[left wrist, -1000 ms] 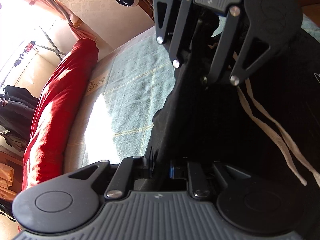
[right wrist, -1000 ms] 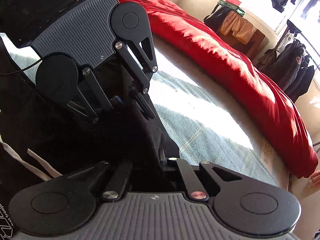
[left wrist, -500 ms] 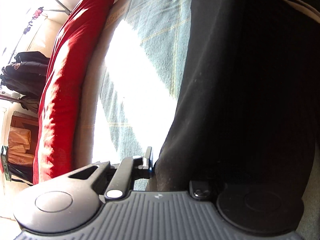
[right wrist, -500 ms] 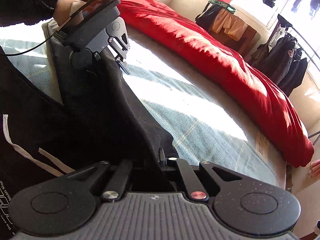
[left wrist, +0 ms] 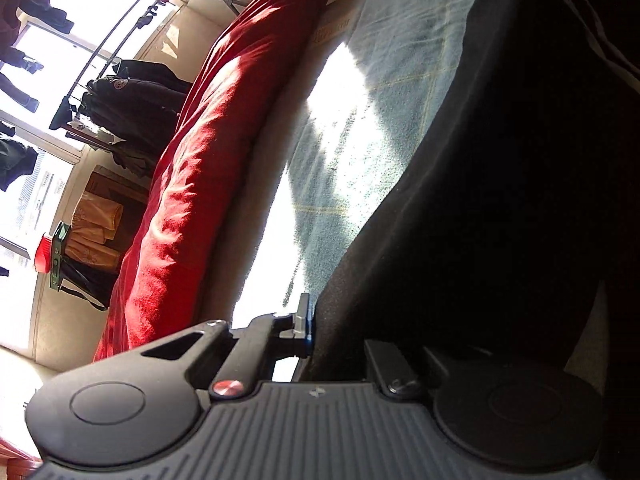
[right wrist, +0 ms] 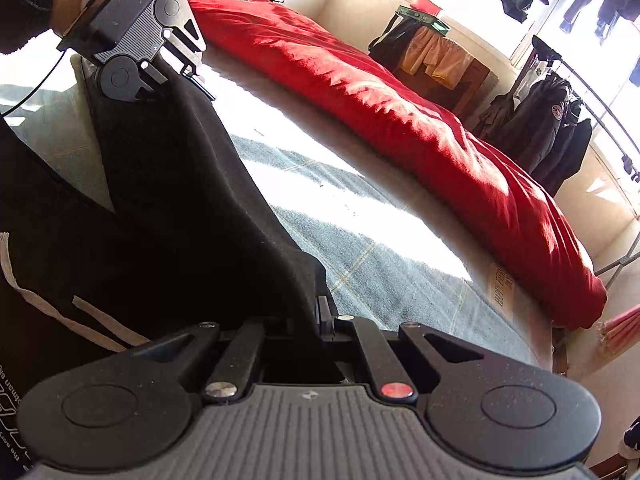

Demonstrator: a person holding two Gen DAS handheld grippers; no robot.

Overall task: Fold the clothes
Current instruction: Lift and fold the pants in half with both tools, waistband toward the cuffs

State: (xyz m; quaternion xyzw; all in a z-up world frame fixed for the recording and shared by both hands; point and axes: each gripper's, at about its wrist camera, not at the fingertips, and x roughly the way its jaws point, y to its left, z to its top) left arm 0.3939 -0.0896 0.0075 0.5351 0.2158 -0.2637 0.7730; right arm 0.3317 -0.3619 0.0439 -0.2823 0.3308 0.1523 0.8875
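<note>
Now both tools grip one black garment [right wrist: 168, 200] over the bed [right wrist: 360, 272]; the left tool [right wrist: 188, 76], jaws just closed on its far edge, has drawn away from the right tool [right wrist: 322, 316], clamped nearer; the edge looks ready for folding.

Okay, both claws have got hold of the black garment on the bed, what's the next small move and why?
Probably carry the held edge across and lay it over the rest of the black fabric garment. The left claw and right claw are both shut on one edge, stretched taut between them above the grey-green checked bed cover, so the fold looks ready to be laid.
</note>
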